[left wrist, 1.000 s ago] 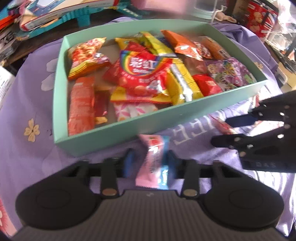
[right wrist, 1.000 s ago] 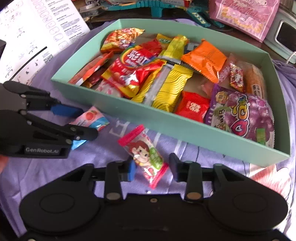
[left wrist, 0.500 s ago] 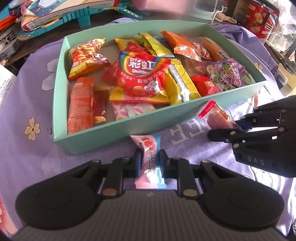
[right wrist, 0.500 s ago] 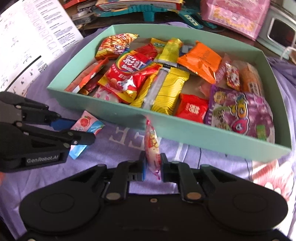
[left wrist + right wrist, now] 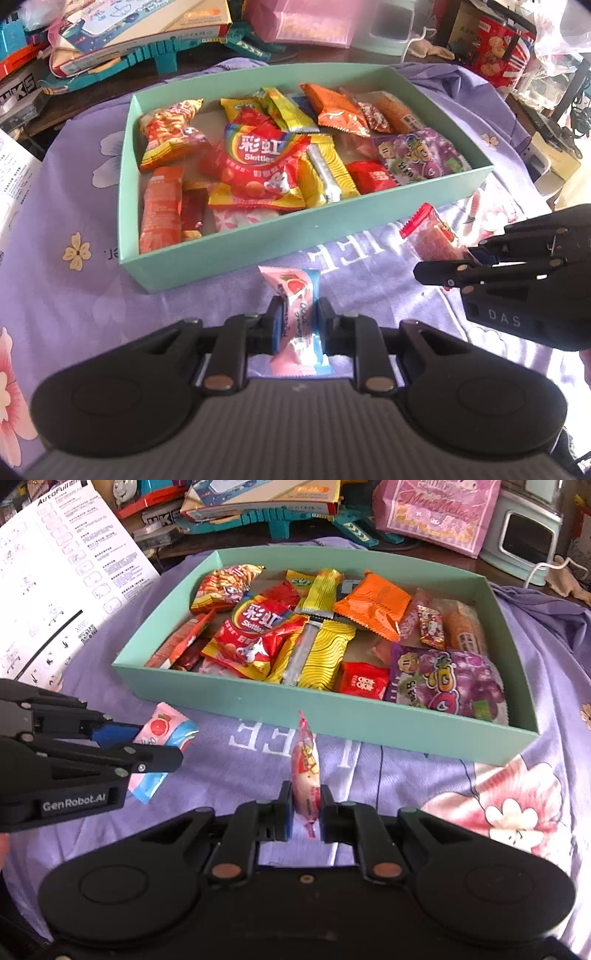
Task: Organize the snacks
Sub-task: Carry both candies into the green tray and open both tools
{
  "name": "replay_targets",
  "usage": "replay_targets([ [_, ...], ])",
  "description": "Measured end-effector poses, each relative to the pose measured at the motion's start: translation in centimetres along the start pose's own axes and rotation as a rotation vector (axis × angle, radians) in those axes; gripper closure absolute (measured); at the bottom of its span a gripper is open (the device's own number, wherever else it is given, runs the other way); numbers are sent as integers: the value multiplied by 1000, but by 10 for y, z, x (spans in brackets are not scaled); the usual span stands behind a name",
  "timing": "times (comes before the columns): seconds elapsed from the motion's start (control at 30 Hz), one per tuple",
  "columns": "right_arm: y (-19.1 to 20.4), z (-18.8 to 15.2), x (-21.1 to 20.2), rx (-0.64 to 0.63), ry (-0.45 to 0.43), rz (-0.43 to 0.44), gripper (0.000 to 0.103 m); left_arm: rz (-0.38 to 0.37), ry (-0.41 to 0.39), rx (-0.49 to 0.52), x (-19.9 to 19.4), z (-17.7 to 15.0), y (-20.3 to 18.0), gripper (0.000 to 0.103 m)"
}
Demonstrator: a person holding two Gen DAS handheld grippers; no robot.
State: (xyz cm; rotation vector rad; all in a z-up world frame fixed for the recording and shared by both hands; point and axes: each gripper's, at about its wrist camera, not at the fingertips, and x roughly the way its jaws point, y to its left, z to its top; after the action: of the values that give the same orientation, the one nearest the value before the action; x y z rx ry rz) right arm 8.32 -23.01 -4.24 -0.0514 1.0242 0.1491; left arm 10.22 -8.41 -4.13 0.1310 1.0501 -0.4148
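Grippers, two, each clamped on one sweet before the mint-green cardboard box.

Left gripper pinches a pink-and-blue wrapped candy; right gripper, marked "DAS", squeezes a red-ended clear-wrapped candy edge-on, print unreadable; both sweets outside the box, above the purple floral cloth; inside, a red "Skittles" bag tops the heap; left gripper reads "GenRobot.AI".

Glossy plastic snack wrappers, matt card box, soft printed cloth
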Motion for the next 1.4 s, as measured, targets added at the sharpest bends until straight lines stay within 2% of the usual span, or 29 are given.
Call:
replay_targets([
  [0.3,-9,-10,-32,30,-46,-9,90,-15,-46,0,-31,-2,-5,84],
  [0.5,-23,-10,-51,62,-87,-24,90,-30,-83,4,-47,13,-8,84],
  [0.8,-64,14,-66,138,-140,-67,90,-36,-122,39,-40,69,-20,84],
  [1.0,-90,48,-57,199,-170,-76,90,-55,-126,61,-16,121,-33,84],
  [1.23,-117,93,-37,244,-195,-63,90,-59,-114,72,19,160,-47,84],
  [1.27,-120,99,-33,246,-195,-55,86,-57,-111,69,24,164,-49,82],
  [1.3,-123,105,-28,249,-196,-47,73,-50,-110,68,29,166,-50,79],
  [1.33,-125,109,-25,253,-202,-45,59,-33,-111,66,33,167,-51,70],
  [1.37,-125,112,-23,260,-212,-46,24,-13,-106,62,37,168,-52,36],
  [1.4,-124,113,-22,268,-225,-53,1,16,-102,52,41,169,-51,2],
])
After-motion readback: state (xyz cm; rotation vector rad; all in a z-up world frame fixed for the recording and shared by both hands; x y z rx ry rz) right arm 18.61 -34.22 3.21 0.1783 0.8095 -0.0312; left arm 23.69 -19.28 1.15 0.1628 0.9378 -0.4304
